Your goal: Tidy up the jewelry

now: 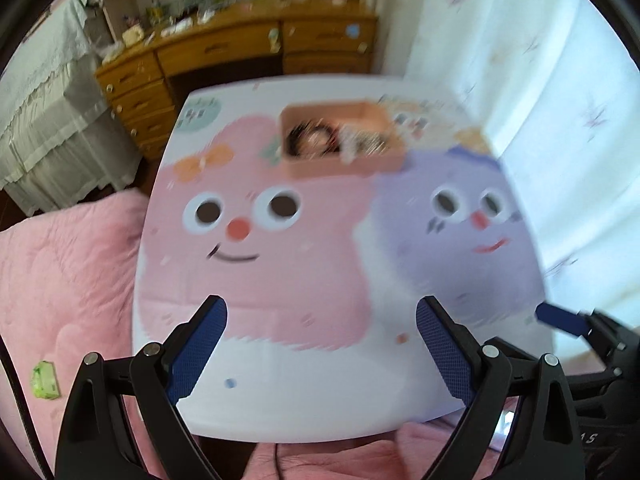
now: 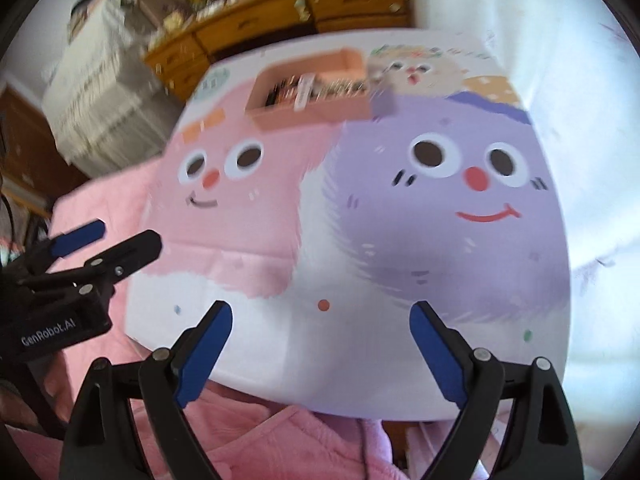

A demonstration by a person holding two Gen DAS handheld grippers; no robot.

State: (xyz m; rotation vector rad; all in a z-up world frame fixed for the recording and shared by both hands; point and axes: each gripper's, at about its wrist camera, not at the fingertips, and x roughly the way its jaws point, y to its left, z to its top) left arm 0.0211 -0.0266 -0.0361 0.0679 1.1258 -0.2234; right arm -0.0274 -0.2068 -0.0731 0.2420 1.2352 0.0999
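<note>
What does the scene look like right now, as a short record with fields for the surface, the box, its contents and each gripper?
surface: small table with a cartoon print
box: peach open-topped box at the table's far side
contents: dark, blurred items, kind not clear
left gripper: open, empty, over the near edge
right gripper: open, empty, over the near edge
background: wooden dresser, pink bedding

far: wooden desk w/ drawers [image 1: 224,46], cluttered top | right: white curtain [image 1: 540,92], bright daylight thru it | left: lace-covered furniture [image 1: 48,120] | near left: pink quilt [image 1: 68,272] | center: cartoon-print tabletop [image 1: 320,380]
</note>
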